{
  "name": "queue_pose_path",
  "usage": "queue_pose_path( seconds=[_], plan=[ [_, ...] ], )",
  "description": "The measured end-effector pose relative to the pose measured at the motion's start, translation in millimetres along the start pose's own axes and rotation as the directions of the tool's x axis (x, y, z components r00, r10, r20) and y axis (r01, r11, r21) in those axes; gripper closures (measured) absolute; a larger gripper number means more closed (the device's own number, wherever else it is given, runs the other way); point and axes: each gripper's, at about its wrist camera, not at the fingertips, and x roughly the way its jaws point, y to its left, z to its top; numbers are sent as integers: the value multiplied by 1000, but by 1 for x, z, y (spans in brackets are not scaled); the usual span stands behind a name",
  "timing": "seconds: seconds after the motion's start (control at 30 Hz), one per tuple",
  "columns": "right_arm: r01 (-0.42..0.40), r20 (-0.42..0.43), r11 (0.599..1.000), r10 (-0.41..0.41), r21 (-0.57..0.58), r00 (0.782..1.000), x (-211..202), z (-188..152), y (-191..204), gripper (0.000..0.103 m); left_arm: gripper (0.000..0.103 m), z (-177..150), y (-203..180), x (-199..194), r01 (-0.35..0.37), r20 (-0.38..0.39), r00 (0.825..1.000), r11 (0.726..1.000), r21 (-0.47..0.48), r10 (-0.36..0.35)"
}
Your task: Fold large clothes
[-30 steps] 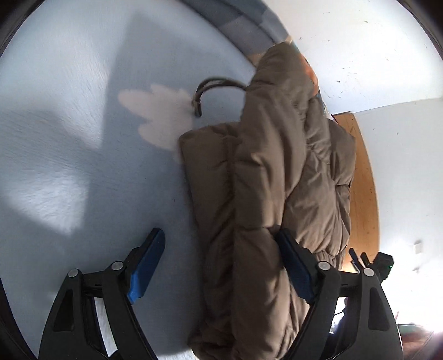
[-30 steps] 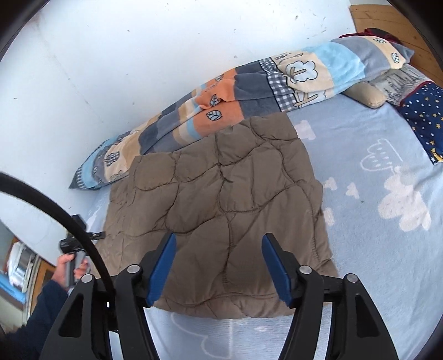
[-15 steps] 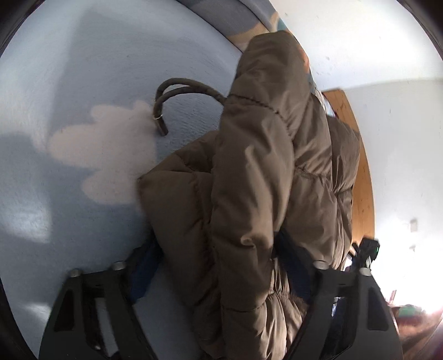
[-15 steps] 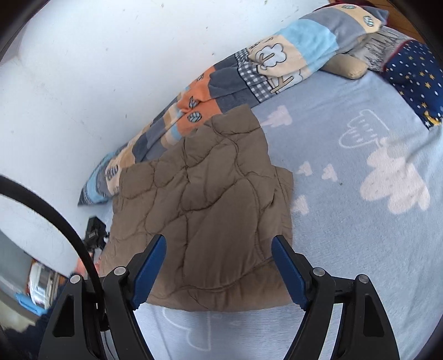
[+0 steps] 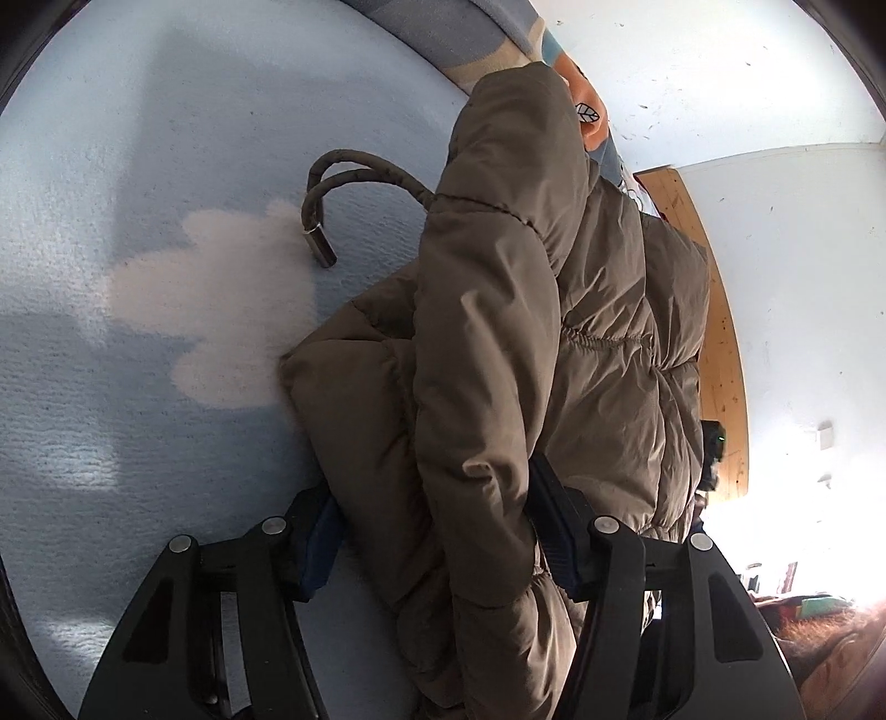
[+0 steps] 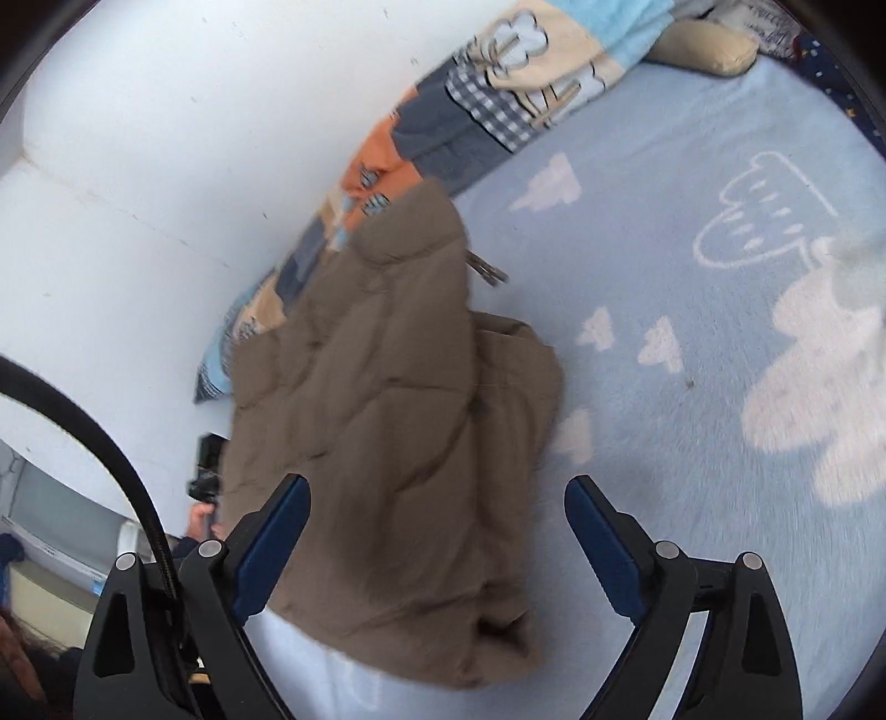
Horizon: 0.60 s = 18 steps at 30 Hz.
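Down at the near edge of the left wrist view, the left claw (image 5: 437,531) has just been closing, and its blue pads (image 5: 554,526) are squeezed into a thick ridge of the brown puffer jacket (image 5: 498,343), so the padded fabric bulges up between them and hides much of both pads. The jacket lies bunched and partly folded on the light blue bed sheet (image 5: 138,415), one quilted fold standing up tall ahead of the claw. Just beyond its left edge a brown drawcord (image 5: 343,171) loops out and ends in a metal tip resting on a white cloud print (image 5: 221,310). Farther off, a wooden bed frame (image 5: 720,354) runs against the white wall (image 5: 775,249).

Over to the right wrist view, which is a bit blurred: the right claw (image 6: 437,548) has just been opening and its blue pads (image 6: 603,554) stand wide apart, gripping nothing. The near hem of the jacket (image 6: 398,443) lies below and between them, and I cannot tell whether the left pad brushes the fabric. Left of the jacket, a person's hand (image 6: 202,520) shows, holding a black handle. Past the jacket, a patchwork blanket (image 6: 470,111) lies rolled along the wall, and a beige pillow (image 6: 703,44) sits at the far end of the bed.
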Motion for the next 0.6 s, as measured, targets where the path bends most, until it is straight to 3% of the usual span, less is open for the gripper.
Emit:
queue_pose_path(
  seconds=[0.23, 0.33, 0.43, 0.5, 0.53, 0.57, 0.6],
  plan=[
    [-111, -132, 994, 111, 3, 985, 66, 25, -16, 2, 40, -1, 4, -2, 11, -4, 1000, 1000, -2, -11],
    [-118, -225, 993, 116, 2, 967, 110, 38, -14, 0, 40, 1, 7, 1, 14, 0, 1000, 1000, -7, -14],
    [-117, -282, 990, 89, -83, 955, 133, 51, 4, 0, 40, 0, 3, 3, -9, 19, 1000, 1000, 1, 9],
    [-117, -290, 985, 76, -127, 954, 138, 52, 14, 21, 41, -3, -4, 4, -48, 45, 998, 998, 29, 46],
    [-121, -281, 981, 75, -153, 957, 135, 50, 20, 38, 43, -5, -9, 4, -69, 59, 996, 997, 45, 66],
    [-98, -243, 972, 44, -212, 969, 127, 46, 32, 50, 49, -8, -16, 3, -90, 83, 993, 994, 68, 84],
    [-76, -218, 964, 20, -253, 976, 120, 42, 41, 54, 57, -11, -22, 1, -98, 95, 991, 992, 79, 90]
  ],
)
